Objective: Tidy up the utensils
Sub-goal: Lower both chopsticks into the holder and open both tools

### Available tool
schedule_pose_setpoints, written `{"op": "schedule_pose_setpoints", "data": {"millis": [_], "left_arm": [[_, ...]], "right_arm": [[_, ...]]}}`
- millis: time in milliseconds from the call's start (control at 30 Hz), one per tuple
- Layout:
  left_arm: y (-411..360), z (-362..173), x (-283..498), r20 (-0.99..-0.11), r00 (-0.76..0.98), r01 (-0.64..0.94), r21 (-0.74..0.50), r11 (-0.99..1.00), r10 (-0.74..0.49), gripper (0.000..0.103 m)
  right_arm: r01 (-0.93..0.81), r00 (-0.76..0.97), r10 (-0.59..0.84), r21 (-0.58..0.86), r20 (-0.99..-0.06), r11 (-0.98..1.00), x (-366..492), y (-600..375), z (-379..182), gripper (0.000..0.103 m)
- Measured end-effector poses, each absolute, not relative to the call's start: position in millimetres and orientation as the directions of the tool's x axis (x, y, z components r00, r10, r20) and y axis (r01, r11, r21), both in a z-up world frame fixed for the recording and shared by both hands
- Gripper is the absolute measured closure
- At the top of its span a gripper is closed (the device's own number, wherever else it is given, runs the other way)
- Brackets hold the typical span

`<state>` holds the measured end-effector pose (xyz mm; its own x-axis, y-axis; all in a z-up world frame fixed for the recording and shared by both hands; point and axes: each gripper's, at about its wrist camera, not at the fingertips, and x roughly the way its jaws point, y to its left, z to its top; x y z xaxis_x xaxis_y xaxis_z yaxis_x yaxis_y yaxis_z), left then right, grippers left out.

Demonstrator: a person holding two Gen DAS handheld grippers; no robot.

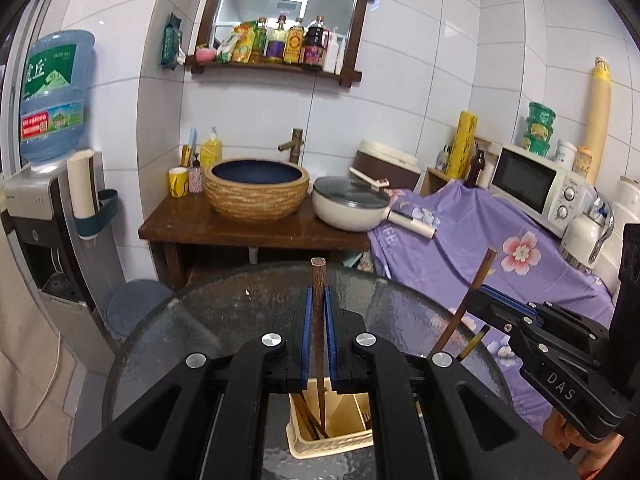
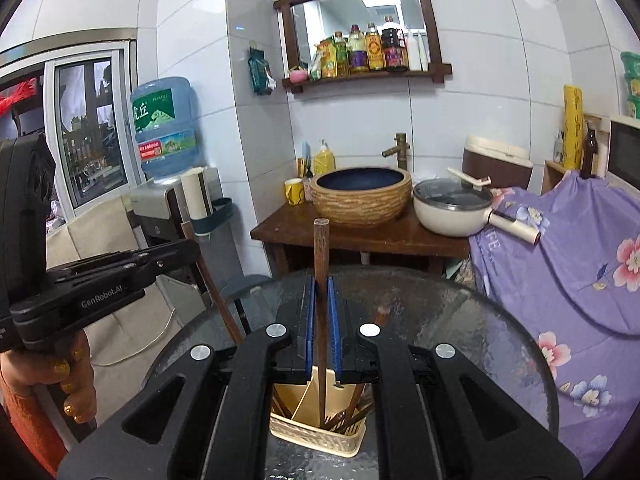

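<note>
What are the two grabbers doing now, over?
Left gripper shut on a chopstick. Right gripper shut on another chopstick. Both over the utensil basket. Nothing blocking.

The round table (image 1: 224, 312) has a textured, frosted glass top with a dull sheen. The utensil holder (image 1: 332, 442) looks like cream plastic, woven-patterned at its base. The chopstick (image 1: 319, 312) in the left gripper (image 1: 319, 300) is dark, matt wood; the right gripper (image 2: 321, 292) pinches a similar wooden chopstick (image 2: 321, 248). Both grippers are matt black plastic with blue pads (image 1: 307, 320) and shiny metal pins. The basin (image 1: 256, 196) has a rough, ridged tan outside and a glossy blue inside. The wall tiles (image 1: 420, 40) are glossy white. The purple cloth (image 1: 480, 248) is a soft floral fabric.
</note>
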<state>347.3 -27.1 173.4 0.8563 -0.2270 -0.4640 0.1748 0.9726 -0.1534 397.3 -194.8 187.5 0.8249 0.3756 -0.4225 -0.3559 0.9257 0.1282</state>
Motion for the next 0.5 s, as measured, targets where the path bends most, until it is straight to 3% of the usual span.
{"op": "schedule_pose_setpoints", "data": {"millis": [500], "left_arm": [[-27.7,119.6,354.7,-0.548,0.806,0.162,-0.162,0.973,-0.225,0.096]], "right_arm": [[-0.344,0.827,0.345,0.085,-0.444,0.935,391.4,-188.5,162.8,0.094]]}}
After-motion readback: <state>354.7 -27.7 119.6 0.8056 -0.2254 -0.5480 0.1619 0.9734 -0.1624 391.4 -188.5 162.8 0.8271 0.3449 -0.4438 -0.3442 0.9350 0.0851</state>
